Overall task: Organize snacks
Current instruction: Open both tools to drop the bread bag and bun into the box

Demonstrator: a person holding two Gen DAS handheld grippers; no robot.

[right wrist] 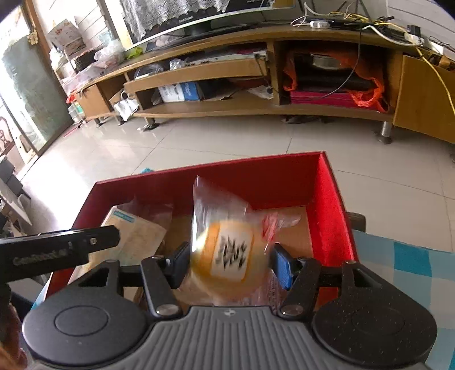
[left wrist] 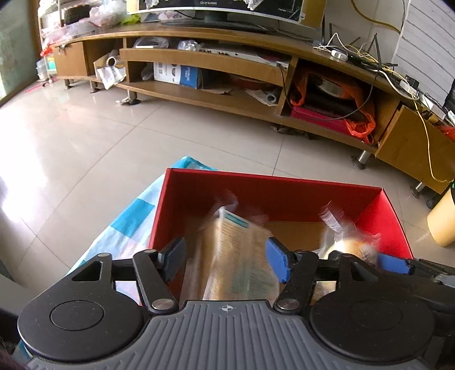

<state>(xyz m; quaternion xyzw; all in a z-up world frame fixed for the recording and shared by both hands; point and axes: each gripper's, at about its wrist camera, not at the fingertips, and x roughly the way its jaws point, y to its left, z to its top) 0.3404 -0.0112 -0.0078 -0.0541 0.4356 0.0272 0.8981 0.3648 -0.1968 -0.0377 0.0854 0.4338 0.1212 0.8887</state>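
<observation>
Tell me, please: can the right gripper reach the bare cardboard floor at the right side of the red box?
Probably yes. The right gripper hangs over the open red box, and the cardboard floor beside it lies uncovered. However, a bagged yellow snack sits between its fingers, so that would arrive first.

A home living room: at 12 o'clock a long, curved wooden TV stand (left wrist: 216, 65) carries a flat-screen television (left wrist: 216, 8), its open shelves cluttered with boxes, bags and cables, above a glossy tiled floor (left wrist: 85, 136); a glass door (right wrist: 34, 94) stands at 9 o'clock.
</observation>
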